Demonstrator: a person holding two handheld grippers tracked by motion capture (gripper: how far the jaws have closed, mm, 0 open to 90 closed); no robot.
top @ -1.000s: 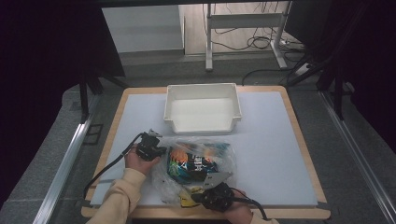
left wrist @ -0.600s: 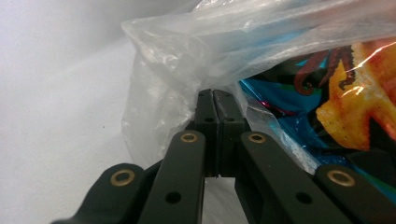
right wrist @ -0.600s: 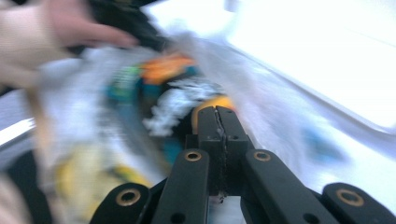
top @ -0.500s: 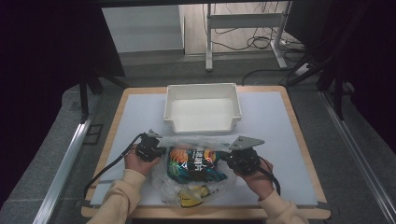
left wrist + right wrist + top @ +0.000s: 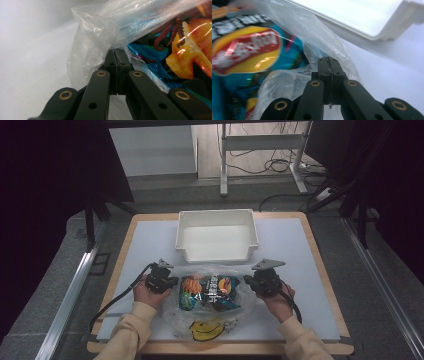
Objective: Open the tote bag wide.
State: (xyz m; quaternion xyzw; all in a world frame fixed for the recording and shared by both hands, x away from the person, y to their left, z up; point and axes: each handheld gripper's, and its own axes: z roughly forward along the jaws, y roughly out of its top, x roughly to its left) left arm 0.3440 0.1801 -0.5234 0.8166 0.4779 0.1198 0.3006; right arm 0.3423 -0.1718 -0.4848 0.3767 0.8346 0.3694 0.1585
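Two grippers pinch one clear plastic bag (image 5: 210,312) from opposite sides on the white table mat (image 5: 310,270). Seen from above, the bag lies at the near middle of the mat, at six o'clock from the white bin (image 5: 216,236), whose near wall sits just beyond the bag's far edge. Inside the bag rests a blue and orange snack packet (image 5: 209,291), and a yellow printed patch shows on the film toward the person at six o'clock.

The left gripper (image 5: 171,282) sits at nine o'clock of the bag. Its own view shows the two black jaws pressed together with a gathered fold of the film caught at their tips (image 5: 115,51), the packet's orange and blue print lying just to the right behind the plastic.

The right gripper (image 5: 248,281) sits at three o'clock of the bag, with its grey three-cornered plate on top. Its view shows the jaws likewise together, clamped on a stretch of the film (image 5: 328,58), the packet to the left and the bin's rim at one o'clock.
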